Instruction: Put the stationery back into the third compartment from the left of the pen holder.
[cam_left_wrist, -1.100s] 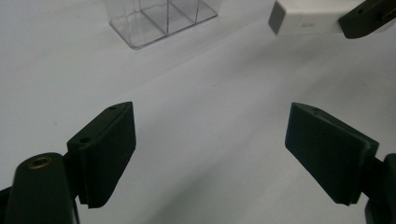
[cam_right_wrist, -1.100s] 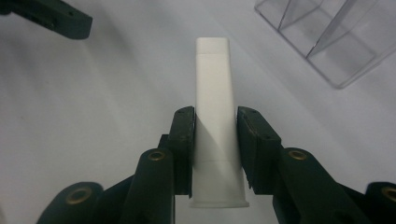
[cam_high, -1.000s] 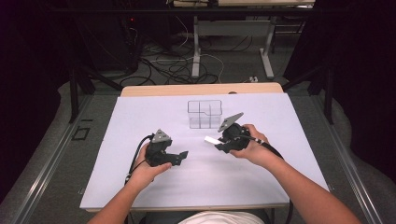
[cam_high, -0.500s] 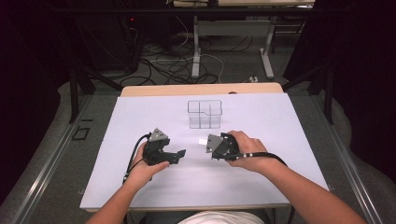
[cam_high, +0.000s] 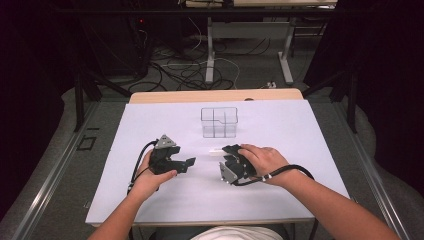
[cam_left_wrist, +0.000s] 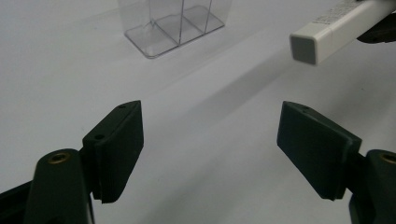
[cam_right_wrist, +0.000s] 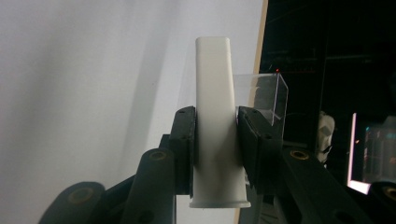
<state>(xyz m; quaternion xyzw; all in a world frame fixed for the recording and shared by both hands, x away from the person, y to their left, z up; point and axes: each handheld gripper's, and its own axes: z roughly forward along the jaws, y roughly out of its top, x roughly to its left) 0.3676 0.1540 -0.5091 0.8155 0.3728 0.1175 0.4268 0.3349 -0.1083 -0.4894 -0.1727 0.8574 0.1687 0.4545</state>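
White stick clamped between jaws of right gripper, tip pointing left above white table, near side of clear divided box. Left gripper just left of it, jaws wide apart, holding nothing.

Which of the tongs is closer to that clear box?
Right. The right tongs, shut on a white stick, sit just in front of the clear box, slightly right. The left tongs are open, farther back and to the box's left.
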